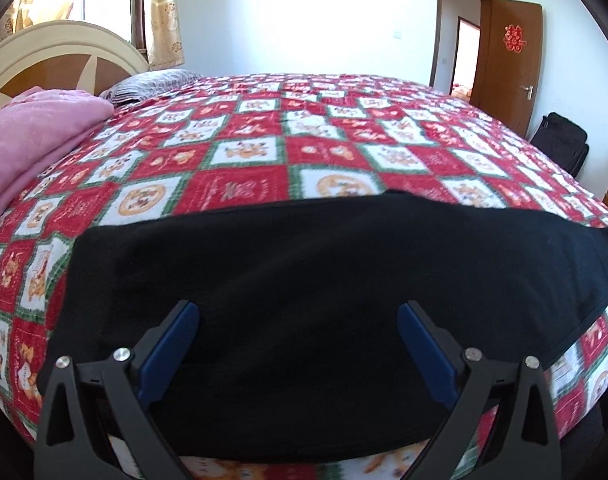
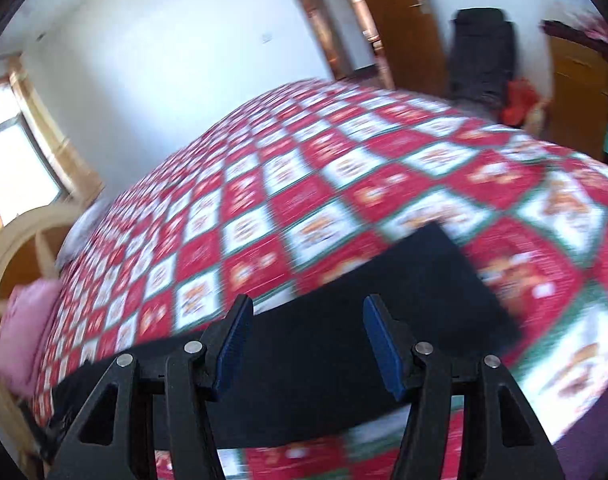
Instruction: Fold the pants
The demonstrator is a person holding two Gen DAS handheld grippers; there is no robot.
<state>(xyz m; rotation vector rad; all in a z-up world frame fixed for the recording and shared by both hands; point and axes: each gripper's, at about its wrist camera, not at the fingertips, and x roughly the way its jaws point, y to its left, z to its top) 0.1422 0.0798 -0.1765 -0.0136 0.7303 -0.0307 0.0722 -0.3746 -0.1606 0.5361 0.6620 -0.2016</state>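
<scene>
The black pants (image 1: 323,300) lie flat on the near part of a bed covered by a red, white and green checked quilt (image 1: 264,152), close to its near edge. In the left wrist view they form a broad dark band whose long axis runs across the picture, from a squared left end to a right end that passes out toward the frame's edge; a hemmed border runs along the lower right side. In the right wrist view — heavily blurred — the same garment (image 2: 343,340) runs on a slant, from the lower left up to a squared corner at the upper right. The left gripper (image 1: 298,310) hangs over the cloth with its blue-padded jaws spread wide, nothing between them. The right gripper (image 2: 305,304) also stands with jaws apart over the pants, gripping nothing. A pink blanket (image 1: 36,132) lies folded at the left by the headboard (image 1: 44,52), well apart from the pants.
</scene>
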